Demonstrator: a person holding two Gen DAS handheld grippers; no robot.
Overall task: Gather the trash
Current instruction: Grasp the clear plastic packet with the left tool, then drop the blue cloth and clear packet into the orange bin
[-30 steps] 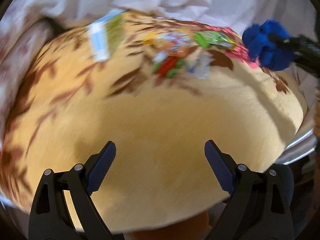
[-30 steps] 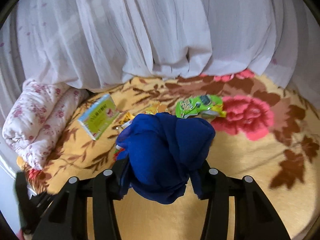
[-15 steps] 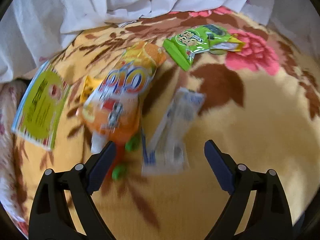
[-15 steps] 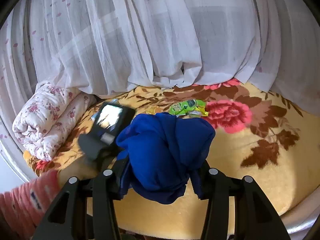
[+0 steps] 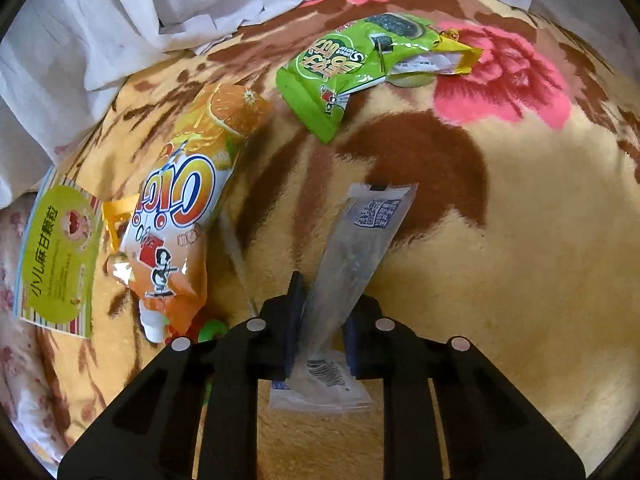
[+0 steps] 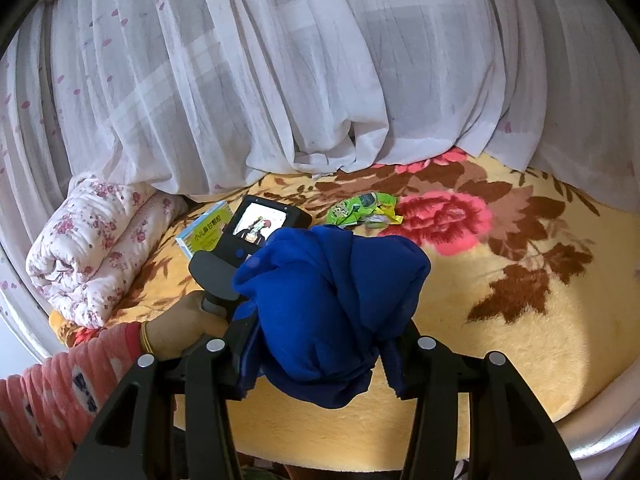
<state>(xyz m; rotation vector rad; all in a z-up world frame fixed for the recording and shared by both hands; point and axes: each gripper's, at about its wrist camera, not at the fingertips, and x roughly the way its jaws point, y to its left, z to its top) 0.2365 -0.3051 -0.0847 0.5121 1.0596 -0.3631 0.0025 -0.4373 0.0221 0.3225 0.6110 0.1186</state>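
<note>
My left gripper (image 5: pixel 320 320) is shut on a clear plastic wrapper (image 5: pixel 360 248) with a printed blue code, which lies on the yellow flowered blanket (image 5: pixel 520 280). An orange snack bag (image 5: pixel 180 216) lies to its left, a green snack bag (image 5: pixel 348 68) farther back, and a green-fronted box (image 5: pixel 60 256) at far left. My right gripper (image 6: pixel 320 344) is shut on a bunched blue bag (image 6: pixel 332 308), held above the blanket's near side. In the right wrist view the green bag (image 6: pixel 360 208) and box (image 6: pixel 204 236) show behind the left gripper's body (image 6: pixel 256 236).
White sheer curtains (image 6: pixel 320 80) hang along the back of the bed. A rolled flowered quilt (image 6: pixel 92 248) lies at the left edge. The bed's metal rim (image 6: pixel 600 432) curves at the right front. A small yellow piece (image 5: pixel 116 216) lies beside the orange bag.
My left gripper has moved forward over the litter and closed on the clear wrapper. My right gripper has drawn back and higher, still holding the blue bag.
</note>
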